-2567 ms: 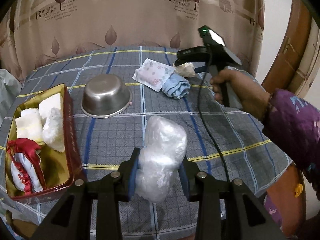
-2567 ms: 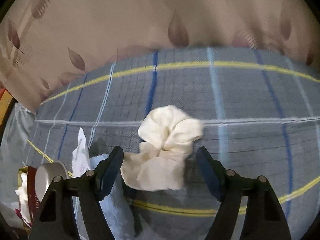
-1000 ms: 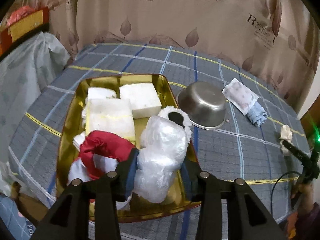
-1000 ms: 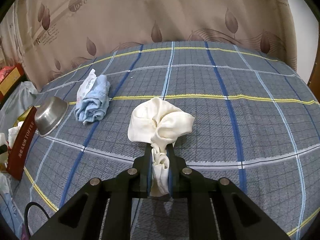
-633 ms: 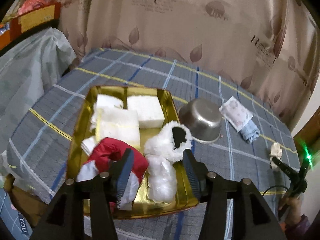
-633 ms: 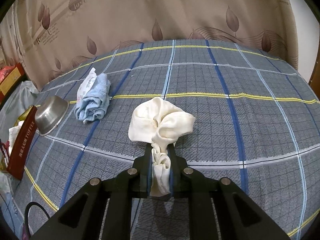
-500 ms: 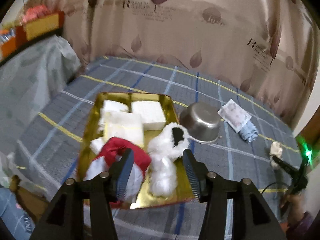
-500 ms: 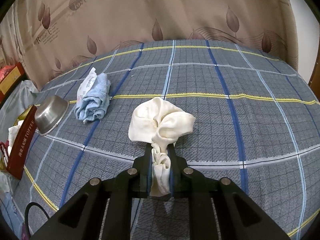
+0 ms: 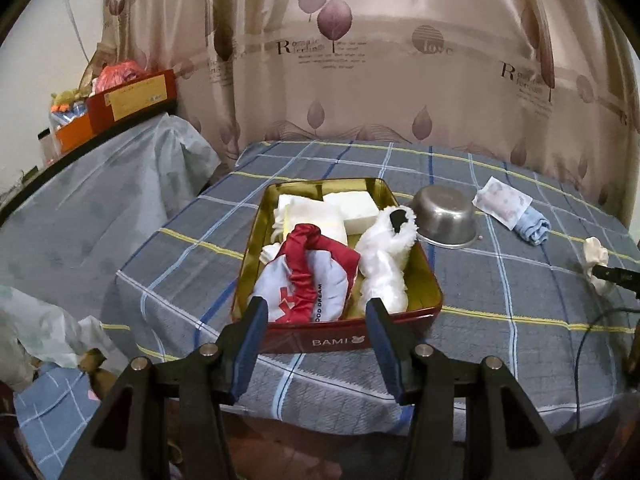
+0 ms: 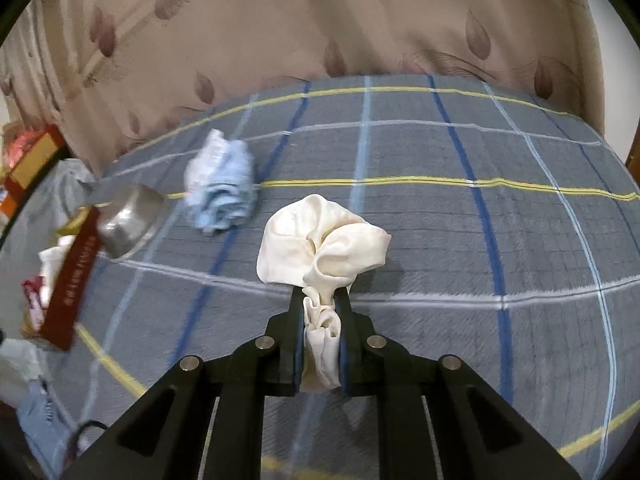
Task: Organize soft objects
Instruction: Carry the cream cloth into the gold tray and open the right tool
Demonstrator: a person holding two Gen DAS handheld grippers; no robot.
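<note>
A gold-lined red tin [image 9: 430, 280] sits on the checked tablecloth and holds white foam blocks [image 9: 356, 206], a red-and-white fabric bag [image 9: 308, 280], a fluffy white piece [image 9: 394, 226] and a crumpled clear plastic bag [image 9: 384, 280]. My left gripper [image 9: 316, 316] hangs open before the tin's near wall, with nothing between its fingers. My right gripper [image 10: 320, 312] is shut on a cream scrunchie [image 10: 324, 240], lifted just above the cloth; the cream scrunchie [image 9: 596, 258] also shows at the right edge of the left wrist view. A rolled blue cloth [image 10: 224, 196] lies further back.
An upturned steel bowl [image 9: 444, 216] stands right of the tin, with a flowered tissue packet [image 9: 502, 200] and the blue cloth [image 9: 532, 230] beyond. A covered side table [image 9: 80, 200] with boxes is at the left. A curtain [image 9: 360, 60] backs the table.
My left gripper let go of the plastic bag into the tin, opened, and drew back and up from it. The right gripper keeps its hold on the scrunchie; its view has tilted a little.
</note>
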